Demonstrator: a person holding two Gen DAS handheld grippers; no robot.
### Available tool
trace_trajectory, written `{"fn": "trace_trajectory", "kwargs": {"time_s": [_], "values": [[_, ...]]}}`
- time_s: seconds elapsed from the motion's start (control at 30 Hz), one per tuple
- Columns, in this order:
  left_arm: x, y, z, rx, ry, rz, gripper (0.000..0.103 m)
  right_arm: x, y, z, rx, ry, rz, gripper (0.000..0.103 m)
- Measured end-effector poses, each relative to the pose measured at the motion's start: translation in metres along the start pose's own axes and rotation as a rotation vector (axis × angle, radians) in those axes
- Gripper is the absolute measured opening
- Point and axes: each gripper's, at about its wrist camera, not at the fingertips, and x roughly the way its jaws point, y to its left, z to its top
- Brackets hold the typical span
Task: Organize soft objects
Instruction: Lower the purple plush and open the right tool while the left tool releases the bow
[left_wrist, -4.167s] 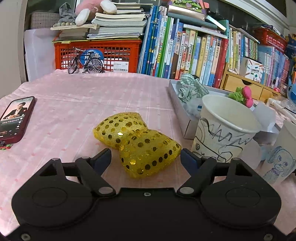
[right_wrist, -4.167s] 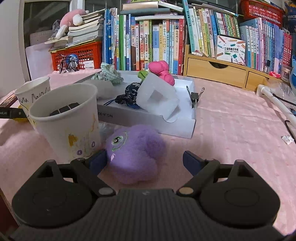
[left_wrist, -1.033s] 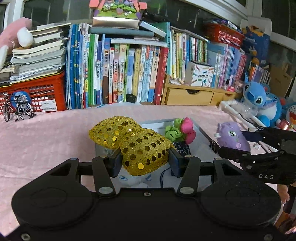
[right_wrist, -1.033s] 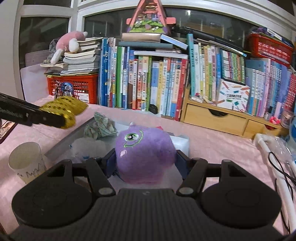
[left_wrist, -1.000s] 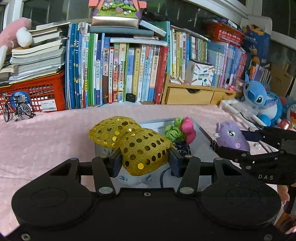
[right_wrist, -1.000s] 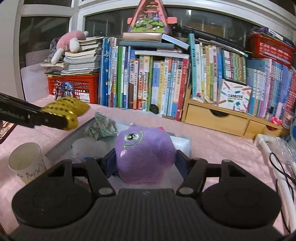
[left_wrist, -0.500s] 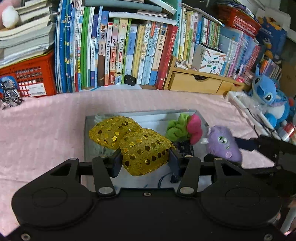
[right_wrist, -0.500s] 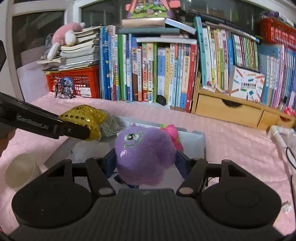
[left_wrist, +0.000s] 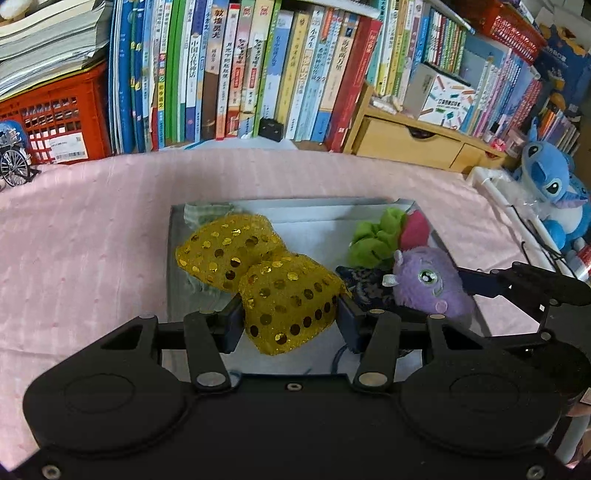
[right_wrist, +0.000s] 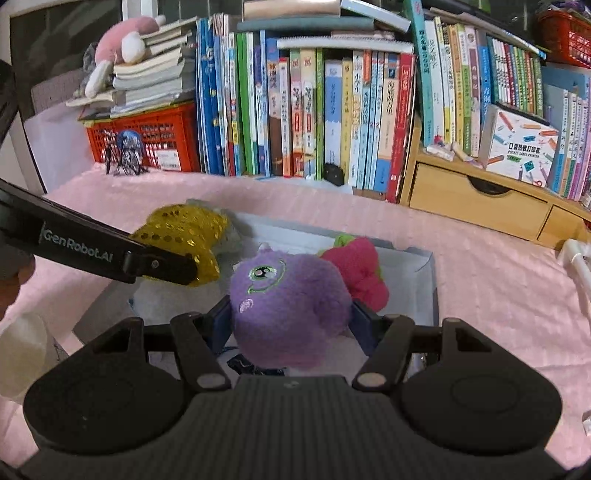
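My left gripper (left_wrist: 290, 314) is shut on a yellow sequined bow (left_wrist: 258, 273) and holds it over the left half of a shallow grey box (left_wrist: 173, 258) on the pink tablecloth. My right gripper (right_wrist: 290, 317) is shut on a round purple plush (right_wrist: 288, 306) over the box's right half. The purple plush (left_wrist: 428, 282) also shows at the right of the left wrist view. The yellow bow (right_wrist: 184, 232) shows at the left of the right wrist view. Inside the box lie a green and pink soft toy (left_wrist: 388, 236) and a dark patterned cloth (left_wrist: 360, 280).
A row of upright books (left_wrist: 258, 74) and a red crate (left_wrist: 48, 118) stand behind the box. A wooden drawer unit (left_wrist: 406, 140) sits at the back right, with a blue plush (left_wrist: 554, 184) beyond it. A white paper cup (right_wrist: 20, 354) stands left of the box.
Both grippers have moved forward and down over the box with their soft objects still gripped. The box now fills more of each view and the purple plush sits closer to the bow.
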Motion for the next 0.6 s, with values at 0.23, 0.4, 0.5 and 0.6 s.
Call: {"fn": "trace_trajectory", "kwargs": {"time_s": [0.23,0.4,0.5,0.6], "values": [[0.009,0.009,-0.003,-0.025,0.033,0.013,0.049,0.01,0.0,-0.004,-0.003,0.03,-0.015,0.069],[0.012,0.012,-0.004,-0.033,0.039,0.008,0.05,0.012,-0.002,-0.004,0.001,0.037,-0.014,0.069],[0.012,0.013,-0.004,-0.035,0.04,0.006,0.051,0.013,-0.002,-0.004,0.002,0.04,-0.014,0.07],[0.012,0.013,-0.004,-0.038,0.043,0.004,0.052,0.014,-0.002,-0.004,0.0,0.042,-0.013,0.072]]}}
